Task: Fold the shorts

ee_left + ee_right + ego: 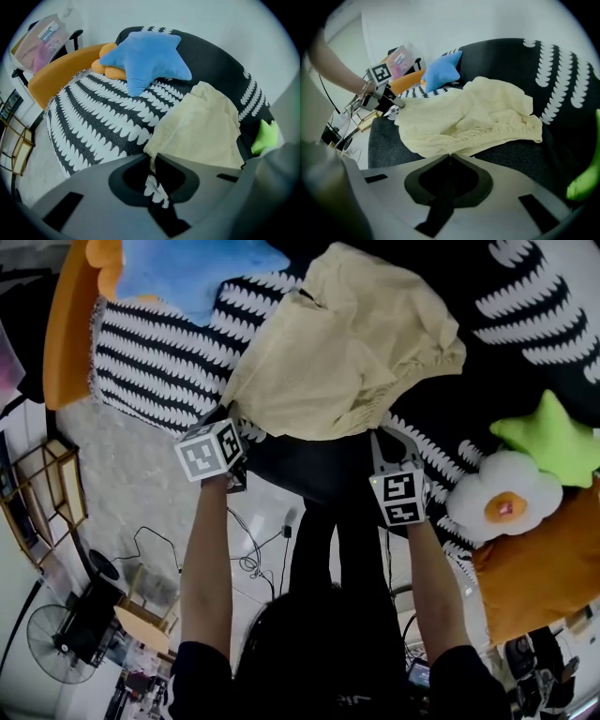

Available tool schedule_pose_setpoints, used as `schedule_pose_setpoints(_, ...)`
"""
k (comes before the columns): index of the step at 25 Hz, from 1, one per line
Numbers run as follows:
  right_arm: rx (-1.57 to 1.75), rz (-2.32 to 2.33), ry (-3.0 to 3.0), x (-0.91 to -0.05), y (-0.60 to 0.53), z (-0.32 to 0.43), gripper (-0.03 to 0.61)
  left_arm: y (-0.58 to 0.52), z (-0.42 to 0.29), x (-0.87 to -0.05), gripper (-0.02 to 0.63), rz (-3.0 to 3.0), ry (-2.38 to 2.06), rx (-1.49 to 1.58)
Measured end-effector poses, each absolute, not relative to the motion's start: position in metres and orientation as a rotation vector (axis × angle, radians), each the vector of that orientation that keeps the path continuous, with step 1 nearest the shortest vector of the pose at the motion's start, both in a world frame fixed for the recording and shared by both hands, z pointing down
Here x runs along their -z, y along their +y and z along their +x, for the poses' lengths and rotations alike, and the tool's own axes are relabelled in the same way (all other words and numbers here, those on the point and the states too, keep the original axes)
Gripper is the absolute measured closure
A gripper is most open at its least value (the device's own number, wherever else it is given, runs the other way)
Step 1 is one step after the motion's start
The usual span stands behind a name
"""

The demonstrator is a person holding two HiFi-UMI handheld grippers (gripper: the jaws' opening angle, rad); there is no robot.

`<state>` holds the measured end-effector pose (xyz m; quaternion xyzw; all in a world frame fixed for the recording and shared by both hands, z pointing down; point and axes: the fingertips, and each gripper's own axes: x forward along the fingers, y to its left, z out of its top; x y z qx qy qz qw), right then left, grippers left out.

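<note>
The left gripper [228,418] is clenched on the corner of the shorts [347,343] at 7 o'clock, and the right gripper [380,435] is clenched on their edge at 5 o'clock. The pale yellow shorts lie rumpled on the black-and-white cover [159,352]. From them, a blue star cushion [197,273] rests at 11 o'clock and a green star cushion [551,439] at 3 o'clock.
</note>
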<state>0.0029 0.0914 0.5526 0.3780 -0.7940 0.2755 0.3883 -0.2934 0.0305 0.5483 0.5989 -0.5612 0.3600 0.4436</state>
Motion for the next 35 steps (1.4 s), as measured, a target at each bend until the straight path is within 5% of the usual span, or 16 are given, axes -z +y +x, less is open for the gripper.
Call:
schedule_pose_setpoints(7, -0.649, 0.960, -2.039, -0.517, 0.145, 0.057, 0.550, 0.046, -0.281, -0.512, 0.583, 1.534, -1.400, -0.752)
schedule_pose_setpoints(30, -0.646, 0.764, -1.899, -0.524, 0.293, 0.035, 0.569, 0.192, -0.302, -0.515, 0.592, 1.423, -1.193, -0.907)
schedule_pose_setpoints(32, -0.560, 0.740, -1.925, -0.529, 0.285, 0.023, 0.478, 0.187, -0.303, -0.516, 0.592, 1.425, -1.197, -0.904)
schedule_pose_setpoints(35, -0.372, 0.623, -1.967, -0.539, 0.272, 0.002, 0.449, 0.185, -0.305, -0.517, 0.592, 1.443, -1.181, -0.920)
